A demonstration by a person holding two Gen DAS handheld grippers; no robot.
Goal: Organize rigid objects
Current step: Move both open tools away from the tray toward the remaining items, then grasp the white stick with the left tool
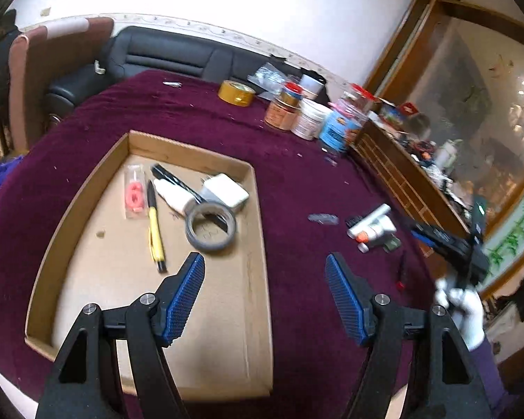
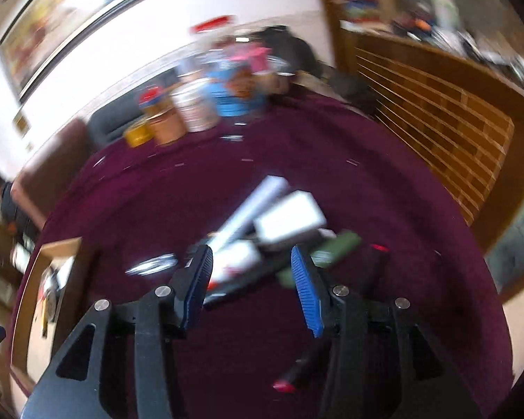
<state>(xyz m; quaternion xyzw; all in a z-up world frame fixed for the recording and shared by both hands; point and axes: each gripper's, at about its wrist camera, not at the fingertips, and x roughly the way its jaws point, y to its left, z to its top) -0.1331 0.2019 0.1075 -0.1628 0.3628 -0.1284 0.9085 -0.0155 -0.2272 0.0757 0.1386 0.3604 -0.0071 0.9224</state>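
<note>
A shallow cardboard box (image 1: 258,209) lies on the maroon tablecloth. It holds a grey tape roll (image 1: 211,227), a yellow pen (image 1: 156,230), a white charger (image 1: 223,190), a white tube and a pink packet (image 1: 135,192). My left gripper (image 1: 265,289) is open and empty above the box's near right side. A small pile of loose objects (image 1: 373,227) lies right of the box: a white cylinder, a white block, a green piece. In the blurred right wrist view my right gripper (image 2: 251,279) is open just before that pile (image 2: 283,223), nothing between its pads.
Jars and tubs (image 1: 307,115) and a yellow tape roll (image 1: 236,92) stand at the table's far edge. A black and red pen (image 2: 297,370) lies under the right gripper. A wooden cabinet (image 1: 401,171) is to the right, a black sofa (image 1: 164,56) behind.
</note>
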